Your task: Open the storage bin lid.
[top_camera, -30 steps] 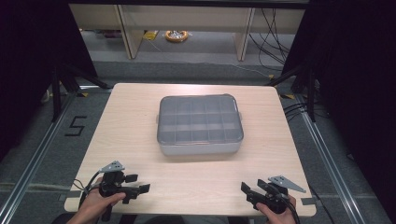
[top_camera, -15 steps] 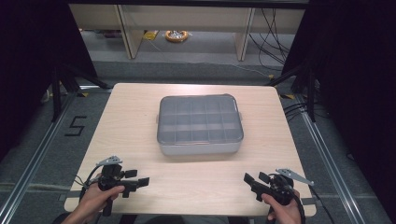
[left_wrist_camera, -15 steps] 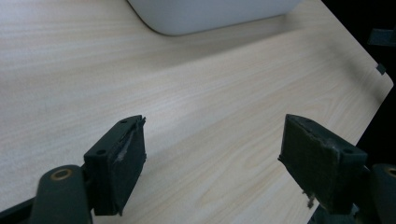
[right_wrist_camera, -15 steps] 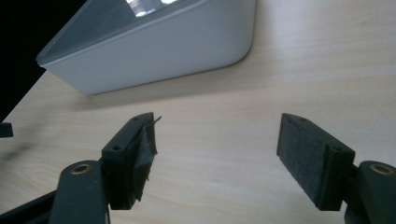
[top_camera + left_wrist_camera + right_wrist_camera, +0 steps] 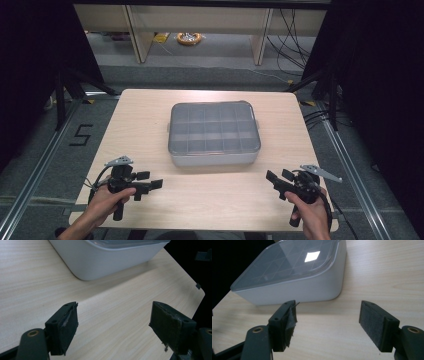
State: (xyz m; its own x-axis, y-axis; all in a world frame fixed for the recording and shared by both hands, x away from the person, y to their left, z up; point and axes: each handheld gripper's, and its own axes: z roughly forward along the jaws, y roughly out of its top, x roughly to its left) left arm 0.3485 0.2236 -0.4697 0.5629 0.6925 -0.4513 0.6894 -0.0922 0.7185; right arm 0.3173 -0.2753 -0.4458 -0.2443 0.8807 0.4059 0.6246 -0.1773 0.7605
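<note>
Lidded box (image 5: 215,132) — contents unclear; both grippers' jaws apart.

Box (image 5: 107,257) — far side cropped.

We see a pale wood-grain table (image 5: 150,125), a light grey compartment box (image 5: 215,159) under its clear grid-patterned lid (image 5: 214,127), two black grippers (image 5: 145,185) (image 5: 276,179), a black "5" floor mark (image 5: 81,135).

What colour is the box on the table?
The box is light grey with a clear lid over a grid of compartments; the high view shows it best.
</note>
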